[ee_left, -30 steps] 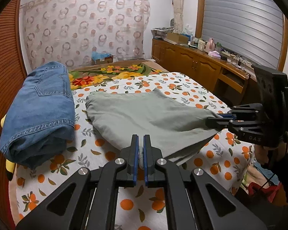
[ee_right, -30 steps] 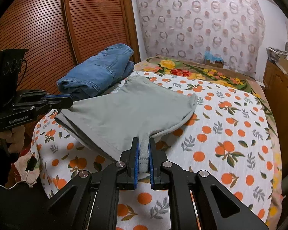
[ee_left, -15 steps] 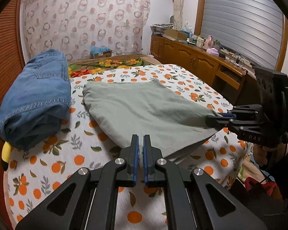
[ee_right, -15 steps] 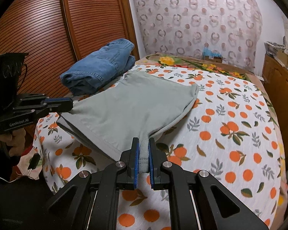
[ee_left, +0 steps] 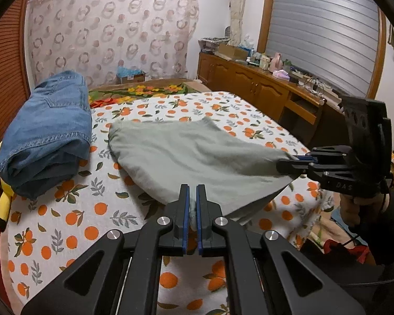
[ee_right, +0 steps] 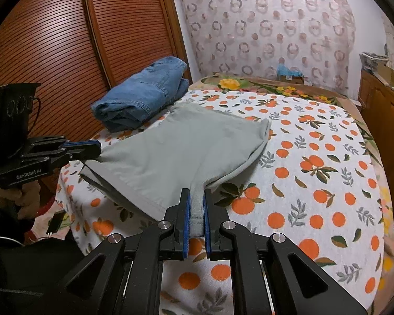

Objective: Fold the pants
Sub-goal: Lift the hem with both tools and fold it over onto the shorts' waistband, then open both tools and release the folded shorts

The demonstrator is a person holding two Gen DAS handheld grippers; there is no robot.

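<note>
Grey-green pants [ee_left: 191, 155] [ee_right: 181, 152] lie folded on the orange-print bed sheet [ee_left: 65, 218], their near edge lifted off the bed. My left gripper [ee_left: 192, 204] is shut on one near corner of the cloth. My right gripper [ee_right: 196, 210] is shut on the other near corner, which bunches between its blue pads. Each gripper shows in the other's view: the right gripper [ee_left: 296, 161] at the right edge, the left gripper [ee_right: 92, 145] at the left edge. The far end of the pants rests flat on the sheet.
A folded pair of blue jeans [ee_left: 47, 134] [ee_right: 141, 94] sits at the bed's far left by the wooden slatted wardrobe [ee_right: 65, 39]. A yellow soft toy [ee_left: 5, 202] peeks from under the jeans. A wooden dresser [ee_left: 262, 89] with clutter runs along the right wall.
Both grippers, still shut on the pants' corners, have drawn back toward the near edge of the bed, dragging the pants along the sheet. The jeans have not moved.
</note>
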